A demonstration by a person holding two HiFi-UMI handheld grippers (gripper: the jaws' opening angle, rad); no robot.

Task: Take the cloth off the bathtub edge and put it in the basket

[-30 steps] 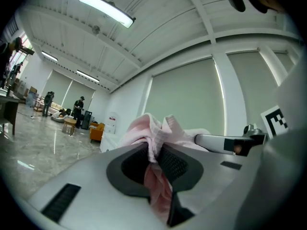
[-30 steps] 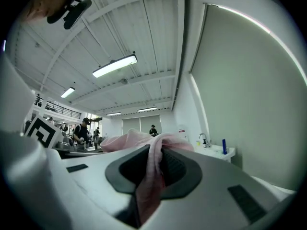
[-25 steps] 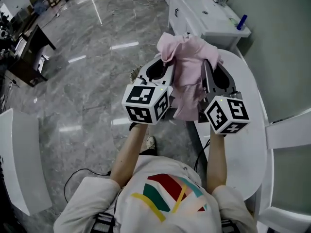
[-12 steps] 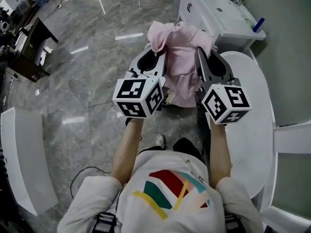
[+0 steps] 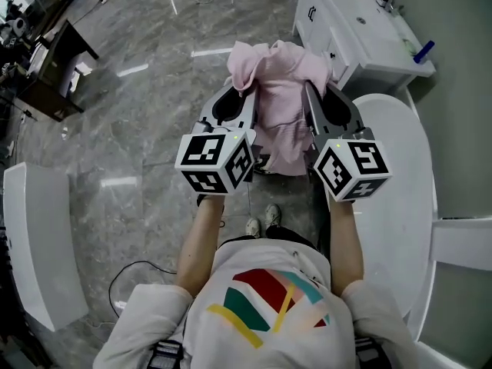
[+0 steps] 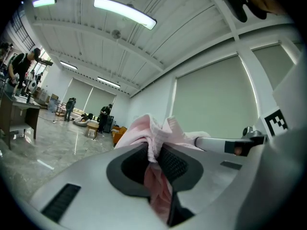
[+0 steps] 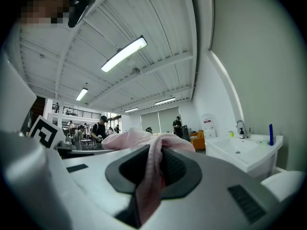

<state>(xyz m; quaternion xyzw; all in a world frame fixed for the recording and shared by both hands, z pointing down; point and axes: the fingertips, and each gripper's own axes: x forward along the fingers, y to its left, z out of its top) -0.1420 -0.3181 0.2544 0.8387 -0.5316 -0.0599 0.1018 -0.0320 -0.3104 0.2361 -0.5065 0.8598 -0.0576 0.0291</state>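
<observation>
A pink cloth (image 5: 280, 98) hangs in the air between my two grippers, over the grey marble floor just left of the white bathtub (image 5: 400, 206). My left gripper (image 5: 244, 92) is shut on the cloth's left part; the fabric (image 6: 156, 152) is bunched between its dark pads. My right gripper (image 5: 309, 91) is shut on the right part, with a fold of cloth (image 7: 152, 171) pinched in its jaws. Both grippers point level, side by side. No basket is in view.
A white vanity with sink (image 5: 361, 29) and a blue bottle (image 5: 423, 51) stands ahead on the right. A dark desk (image 5: 46, 68) is at far left, a white panel (image 5: 38, 252) at near left. People stand far across the room (image 6: 104, 116).
Both grippers, with the cloth still held between them, have moved left, away from the bathtub and out over the floor. The vanity has drifted to the right in the head view.
</observation>
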